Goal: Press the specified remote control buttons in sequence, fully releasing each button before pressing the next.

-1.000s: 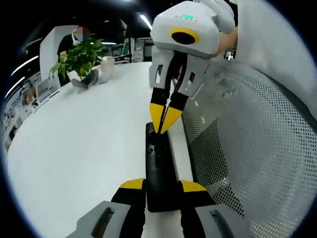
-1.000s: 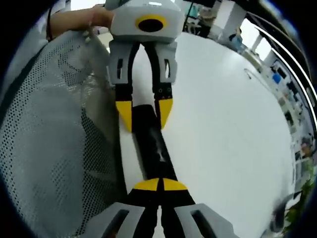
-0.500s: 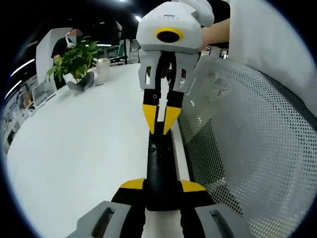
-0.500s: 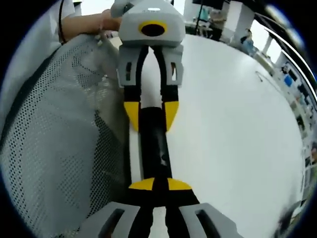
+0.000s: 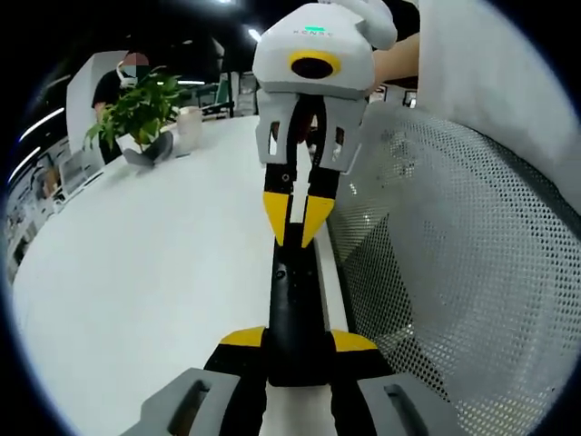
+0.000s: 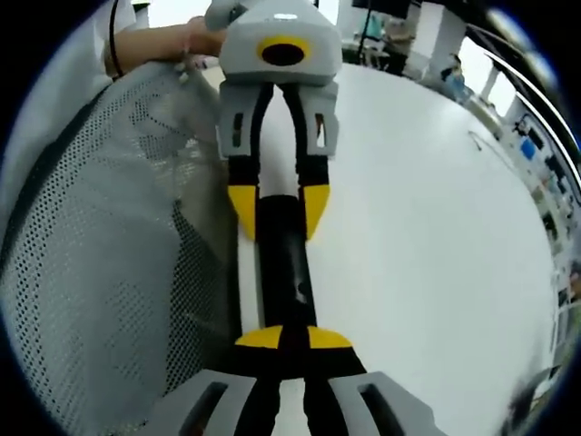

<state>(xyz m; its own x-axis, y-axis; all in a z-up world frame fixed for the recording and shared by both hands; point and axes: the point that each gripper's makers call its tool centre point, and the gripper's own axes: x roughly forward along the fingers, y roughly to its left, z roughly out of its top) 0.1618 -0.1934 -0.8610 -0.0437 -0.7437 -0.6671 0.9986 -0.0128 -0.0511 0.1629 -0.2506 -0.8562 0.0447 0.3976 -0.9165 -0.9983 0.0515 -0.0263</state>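
Note:
A long black remote control (image 5: 294,304) lies on the white table (image 5: 136,254) along its edge. My left gripper (image 5: 298,340) is shut on the remote's near end, one yellow tip on each side. My right gripper (image 5: 296,234) comes down from above, its yellow tips almost together and resting at the remote's far end. In the right gripper view the same remote (image 6: 283,263) runs from my right gripper (image 6: 293,339) up to the left gripper (image 6: 278,218), which clamps it. A narrow dark slit shows between the right tips.
A white mesh fabric (image 5: 454,254) hangs close along the table edge beside the remote, also the mesh (image 6: 100,236). A potted plant (image 5: 136,109) and a white cup (image 5: 195,123) stand at the far end. A person's forearm (image 6: 154,41) is behind the grippers.
Over the last second the right gripper slid from the remote's middle toward its far end, and its tips parted a little. In the last half second hardly anything has moved.

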